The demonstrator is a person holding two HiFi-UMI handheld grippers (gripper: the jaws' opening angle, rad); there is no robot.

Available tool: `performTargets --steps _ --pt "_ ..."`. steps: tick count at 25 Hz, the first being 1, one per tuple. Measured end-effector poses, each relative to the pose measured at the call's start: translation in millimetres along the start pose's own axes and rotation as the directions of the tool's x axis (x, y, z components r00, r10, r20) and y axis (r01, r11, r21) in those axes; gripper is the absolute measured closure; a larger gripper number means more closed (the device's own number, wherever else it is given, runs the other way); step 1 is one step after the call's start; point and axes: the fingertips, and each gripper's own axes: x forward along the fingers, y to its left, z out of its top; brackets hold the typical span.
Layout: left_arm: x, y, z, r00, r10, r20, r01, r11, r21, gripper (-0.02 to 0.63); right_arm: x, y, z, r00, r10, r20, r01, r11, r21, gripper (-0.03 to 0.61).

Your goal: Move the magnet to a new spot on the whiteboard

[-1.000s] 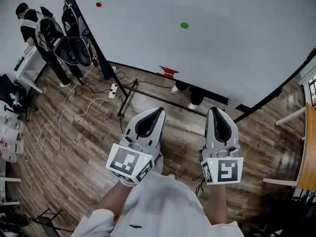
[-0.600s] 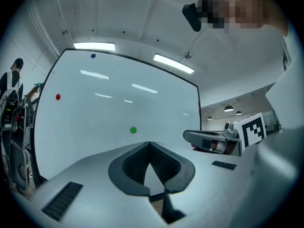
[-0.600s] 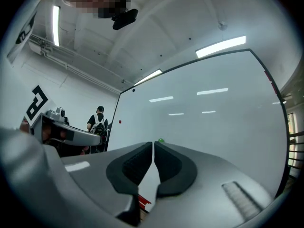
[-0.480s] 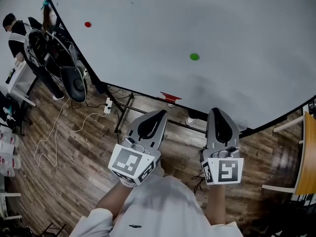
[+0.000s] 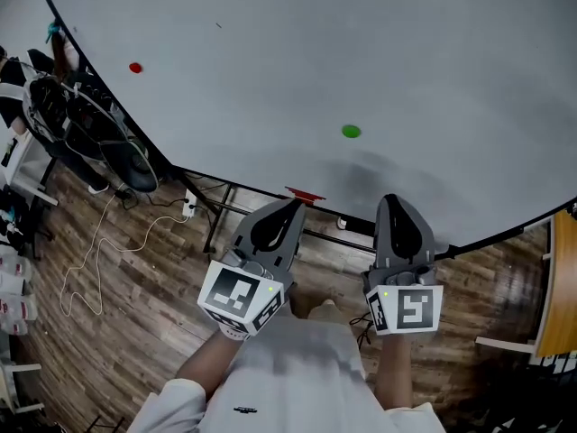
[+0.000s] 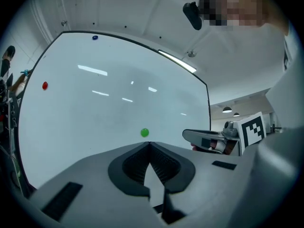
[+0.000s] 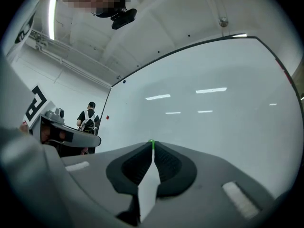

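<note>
Green round magnet [image 5: 351, 132] on smooth glossy whiteboard [image 5: 270, 52]

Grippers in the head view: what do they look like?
The left gripper and right gripper are pale grey tapering shells with black ribbed pads inside. Each carries a white cube of black square markers with a tiny green light. The sleeves are white.

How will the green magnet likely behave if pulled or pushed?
The green magnet is small and round, so probably stiff and light. It clings to the upright whiteboard unaided, so it will likely resist lifting, then snap free; pushed, it may slide.
</note>
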Motion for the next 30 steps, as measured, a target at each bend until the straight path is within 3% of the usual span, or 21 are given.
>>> performTargets --steps 17,23,30 --pt "27 -15 6 0.999 0.045 0.010 -0.045 0.999 0.003 0.612 2 -22 1 0.998 0.055 0.021 -0.055 0.998 0.023 0.569" --pt "45 -21 11 1.000 0.013 -0.003 -0.013 0.999 0.041 0.612 4 -27 -1 0.999 0.045 0.028 -0.046 0.999 0.029 0.569" --pt "70 -24 14 1.000 0.008 -0.005 -0.007 0.998 0.056 0.543 8 -34 0 0.998 0.056 0.033 -0.057 0.998 0.026 0.569"
